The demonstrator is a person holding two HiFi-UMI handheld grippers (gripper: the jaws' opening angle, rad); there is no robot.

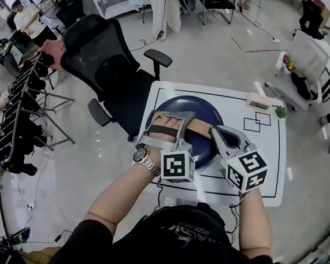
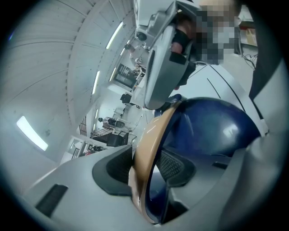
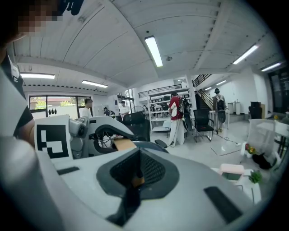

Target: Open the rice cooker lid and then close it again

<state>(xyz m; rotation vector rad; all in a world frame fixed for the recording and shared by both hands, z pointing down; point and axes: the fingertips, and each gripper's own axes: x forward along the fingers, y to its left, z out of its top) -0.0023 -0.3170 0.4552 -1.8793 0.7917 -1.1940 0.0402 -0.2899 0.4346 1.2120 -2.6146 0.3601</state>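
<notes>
Left gripper [image 2: 146,170]: clamped on the tan handle [image 2: 156,135], a pad against each face of the band, toward its left end.

Right gripper [image 3: 135,173]: clenched tight. Tan sliver at the seam; unclear whether nipped or only behind the pads. In the head view, tip at the handle's right end.

Handle arched over the blue lid [image 2: 212,131] of the rice cooker [image 1: 199,106], mid white table [image 1: 266,167], black office chair [image 1: 102,64] beyond.

Lid apparently down and seated; rim mostly hidden behind both grippers, no gap seen.

Judged step: opening stage, hold taken, lid not yet raised.

Next, probably: find the lid's catch (not visible) or lift evenly at both ends. Steady the body against sliding on the smooth top. Firm up the right-side hold first.
</notes>
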